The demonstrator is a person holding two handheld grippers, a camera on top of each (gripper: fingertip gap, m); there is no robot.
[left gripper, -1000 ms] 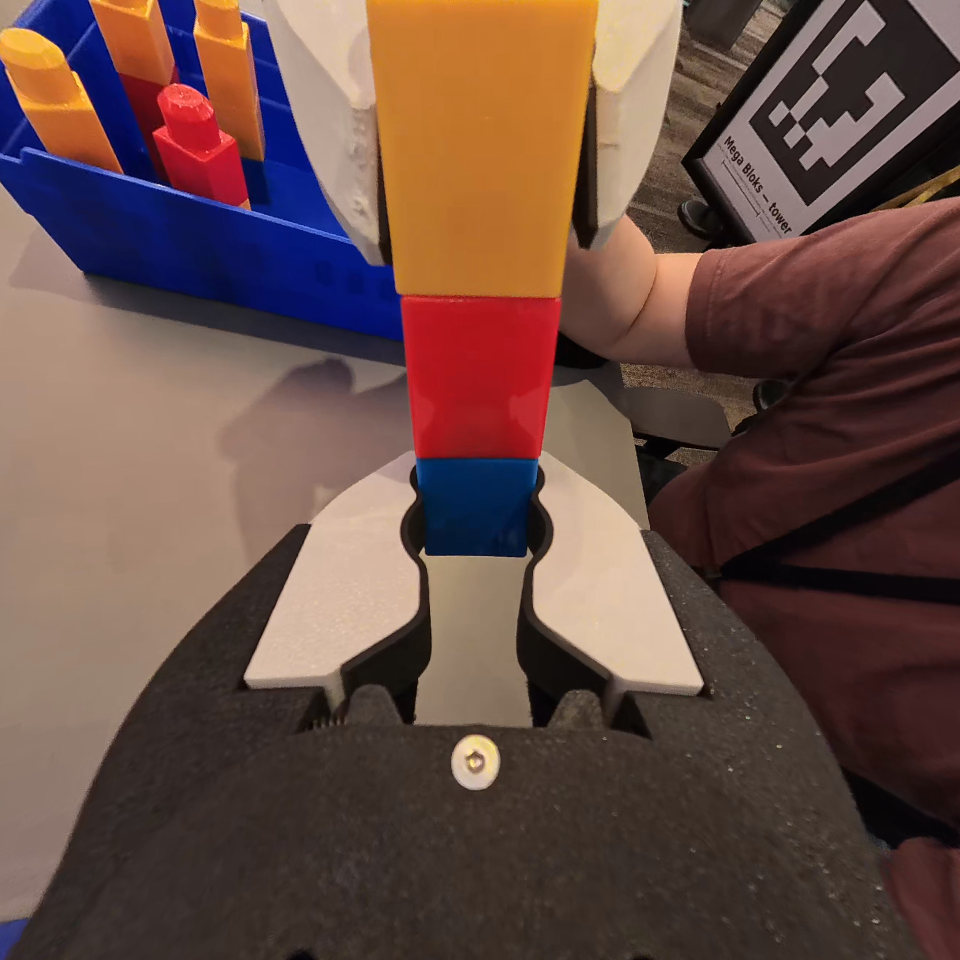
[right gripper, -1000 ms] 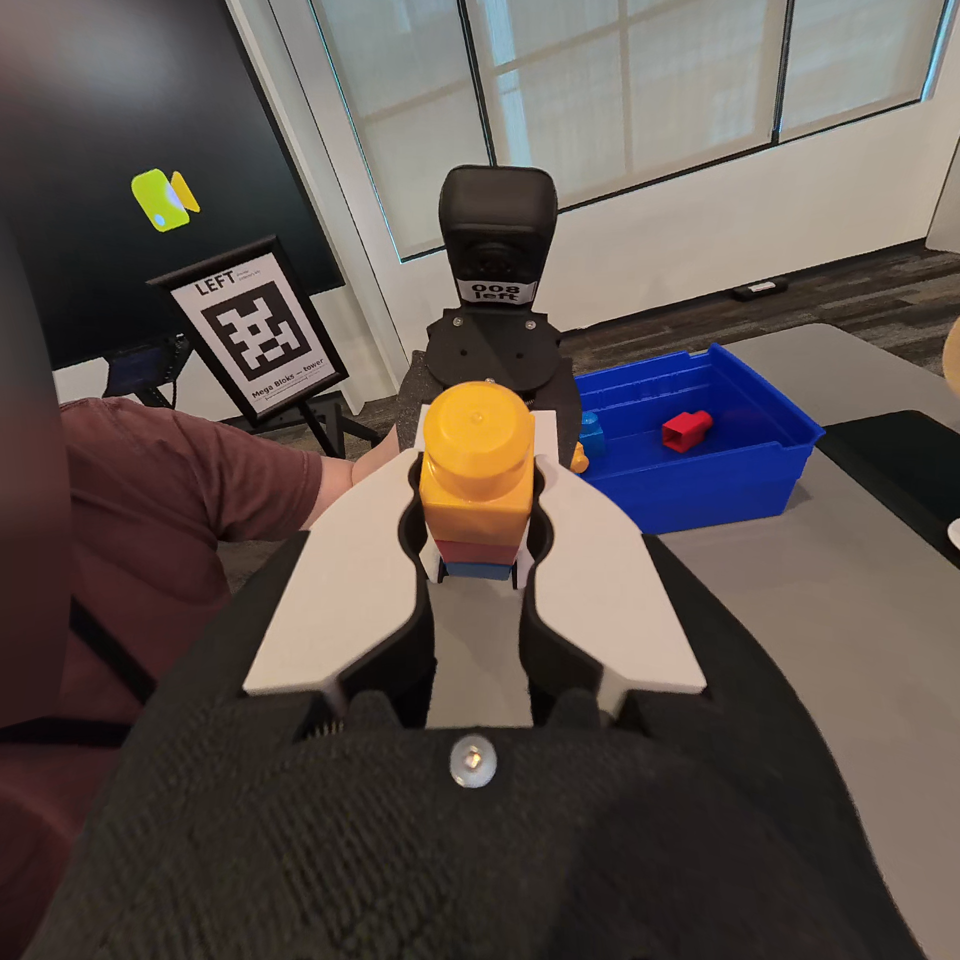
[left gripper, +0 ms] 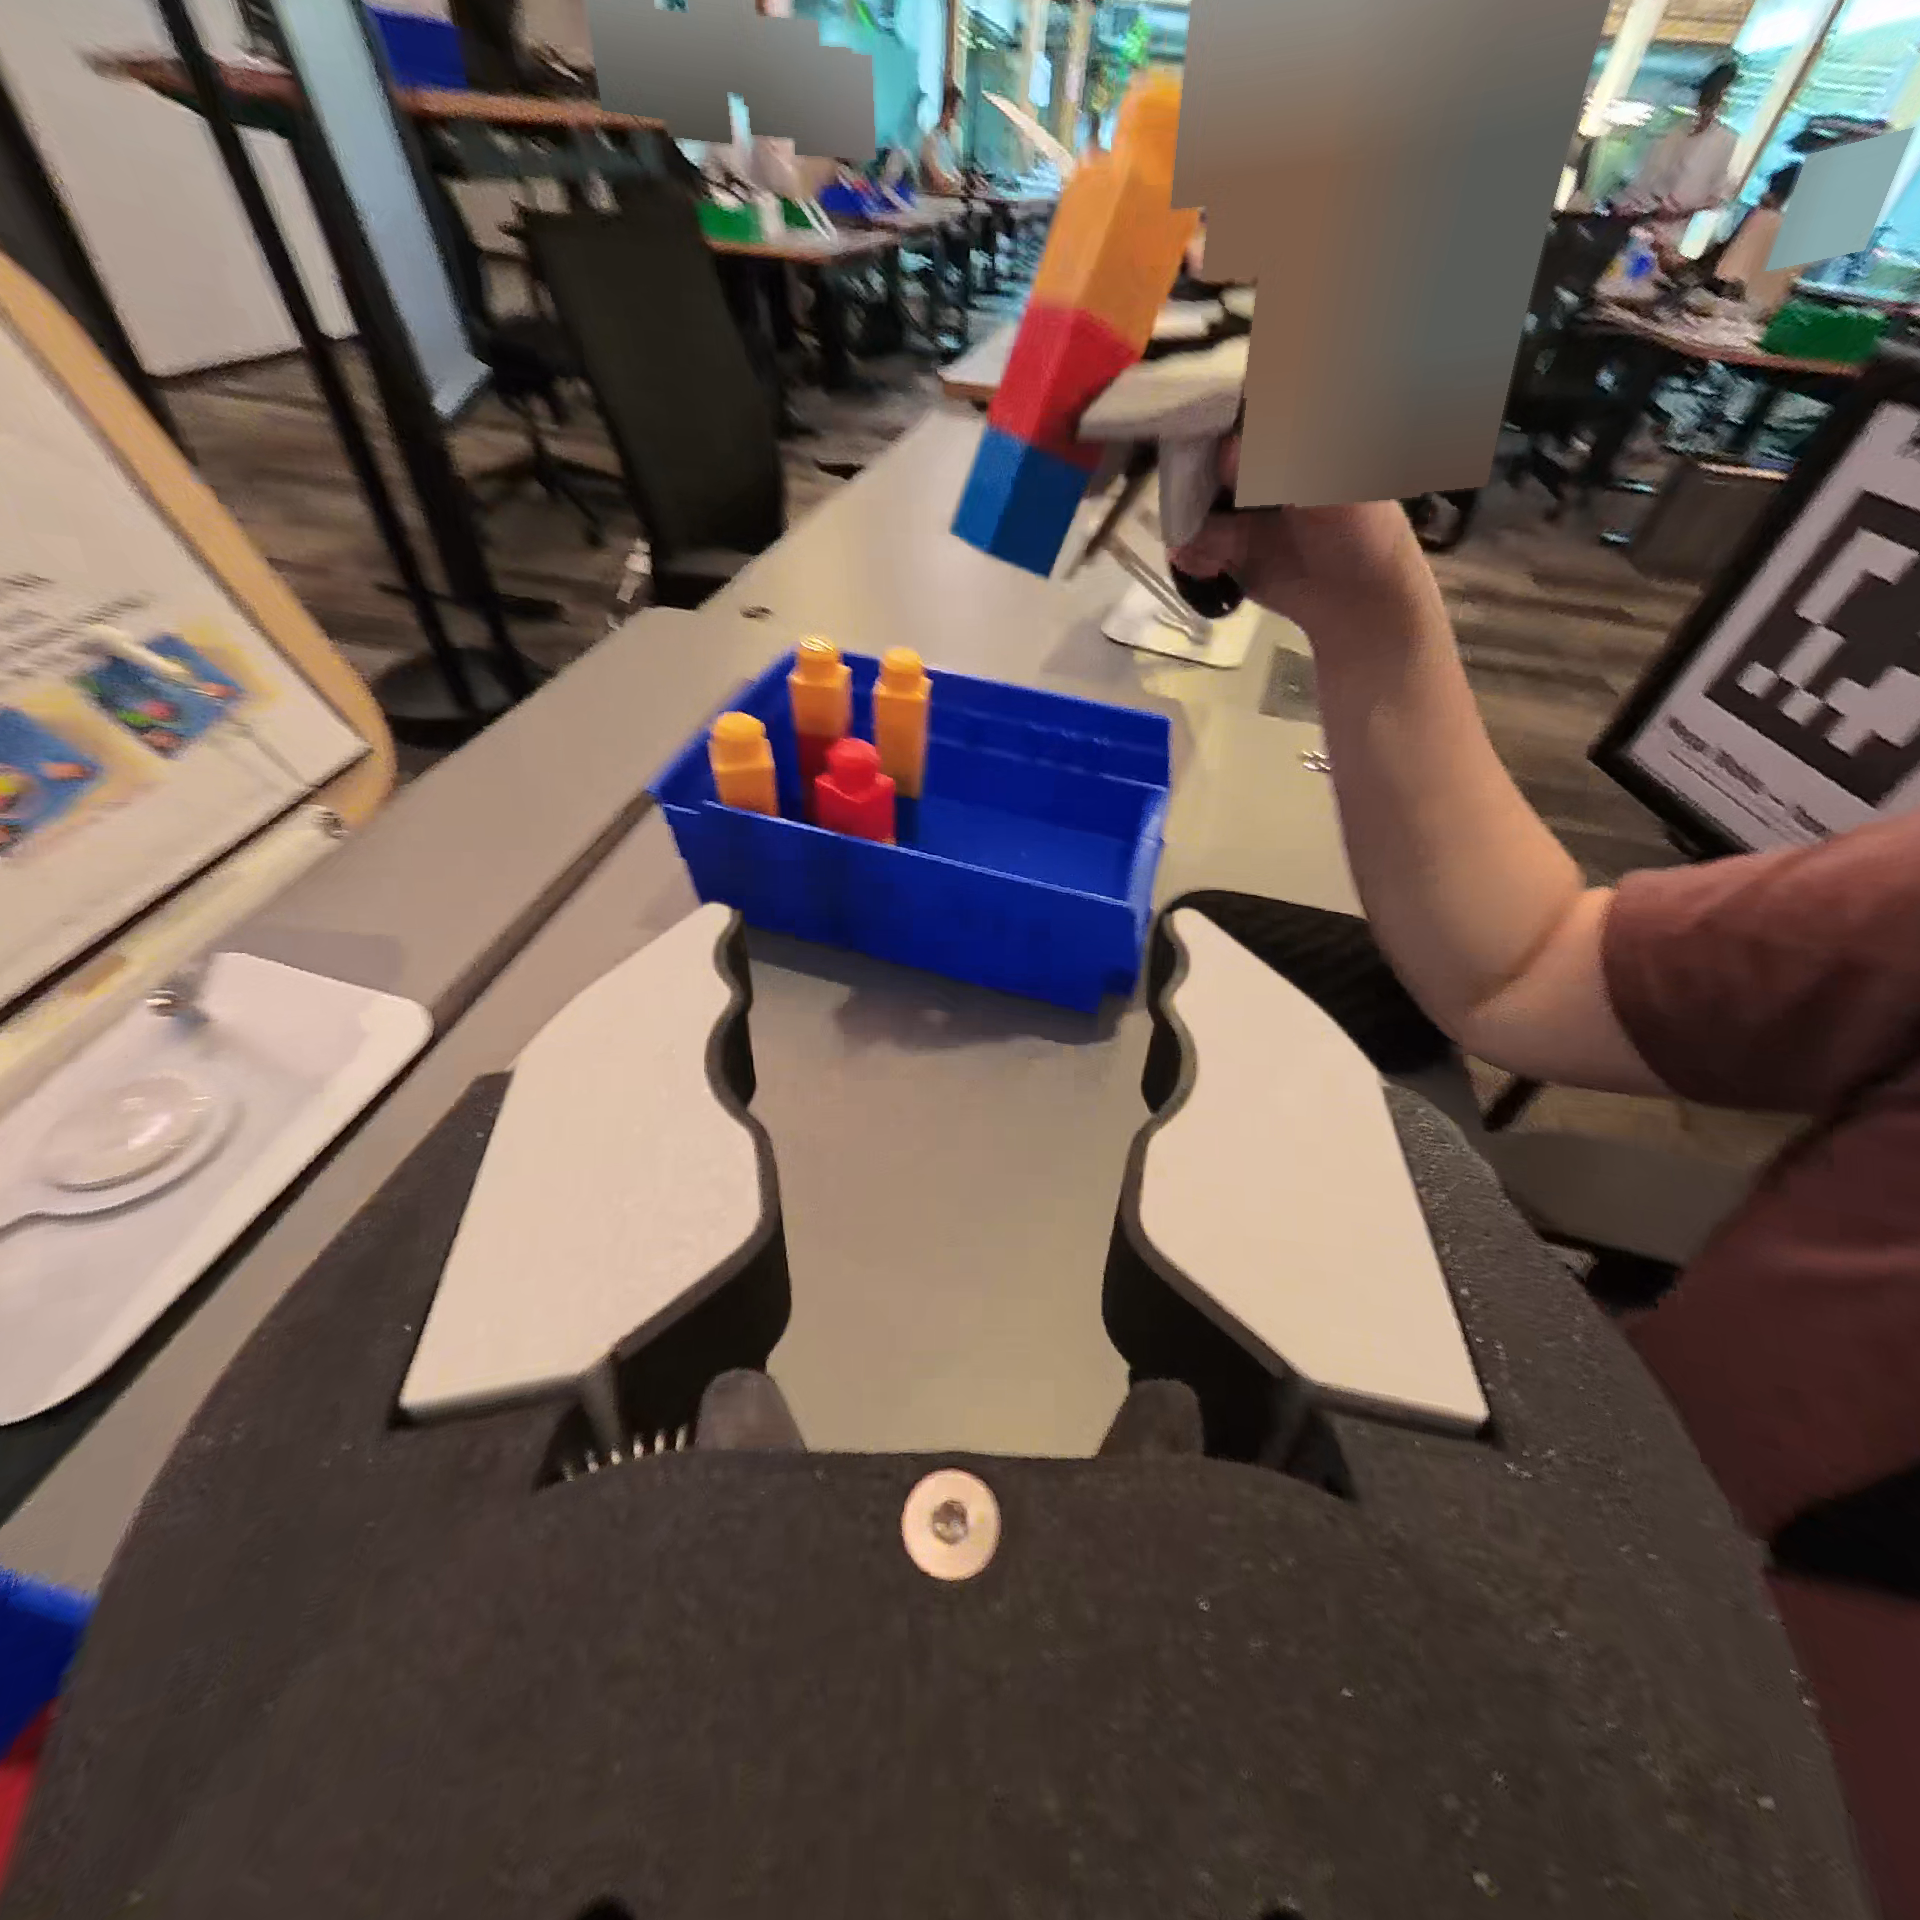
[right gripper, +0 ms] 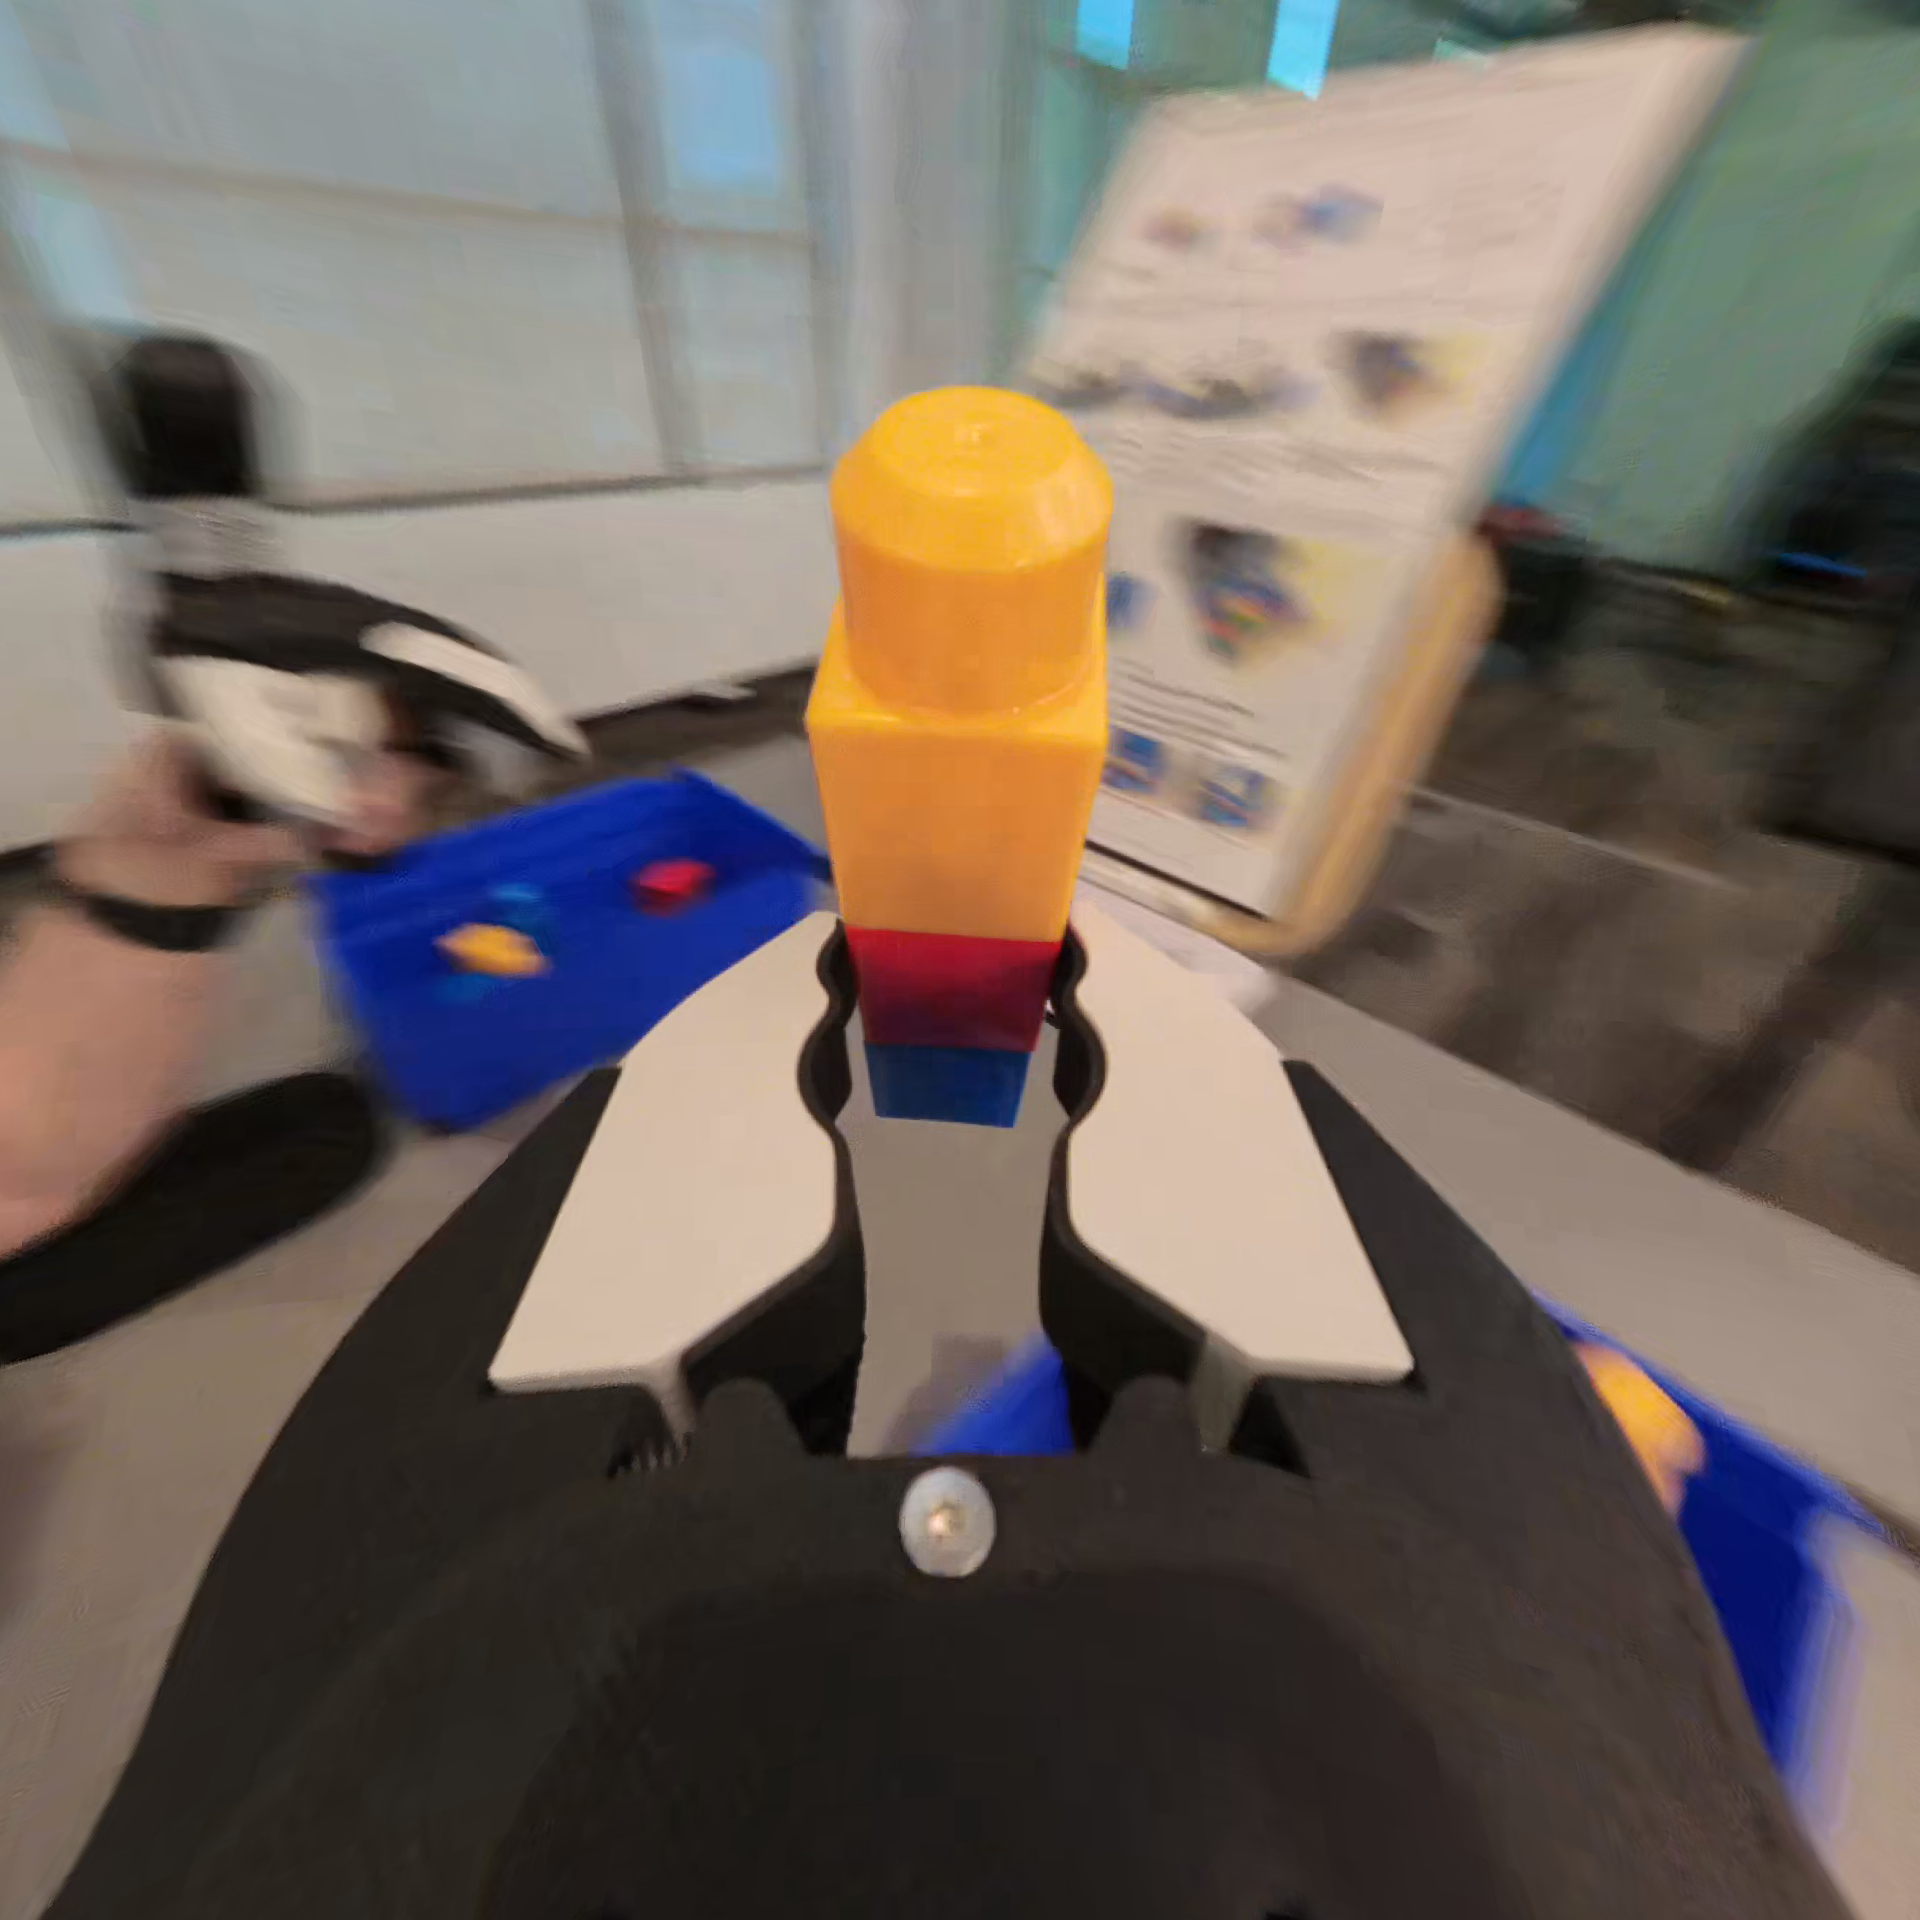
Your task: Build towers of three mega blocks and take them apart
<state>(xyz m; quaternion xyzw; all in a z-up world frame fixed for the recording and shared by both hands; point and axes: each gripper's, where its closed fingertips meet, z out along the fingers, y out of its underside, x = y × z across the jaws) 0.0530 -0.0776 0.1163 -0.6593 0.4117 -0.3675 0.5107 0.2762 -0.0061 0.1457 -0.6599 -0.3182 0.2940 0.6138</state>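
Note:
A tower of three blocks (right gripper: 956, 790), orange on top, red in the middle and blue at the bottom, stands in my right gripper (right gripper: 951, 966). The gripper is shut on the red block, with both pads against its sides. The left wrist view shows the same tower (left gripper: 1049, 384) held tilted in the air, with the right gripper's finger (left gripper: 1132, 416) on the red block. My left gripper (left gripper: 948, 935) is open and empty above the grey table (left gripper: 935, 1195). It faces a blue bin (left gripper: 935, 925) holding upright towers, orange-topped (left gripper: 743, 764) and red-topped (left gripper: 854, 795).
A person's arm (left gripper: 1455, 831) reaches across on the right. A poster board (left gripper: 156, 623) and a white tray (left gripper: 208, 1091) stand to the left, a framed marker sign (left gripper: 1787, 675) to the right. A second blue bin (right gripper: 499, 1018) holds loose blocks; a third bin (right gripper: 1766, 1558) is at lower right. My right fingertips sit around 25 cm from my left ones.
My left gripper opened, let go of the blue block and drew back. My right gripper shifted its grip from the orange block down to the red block and carried the tower away.

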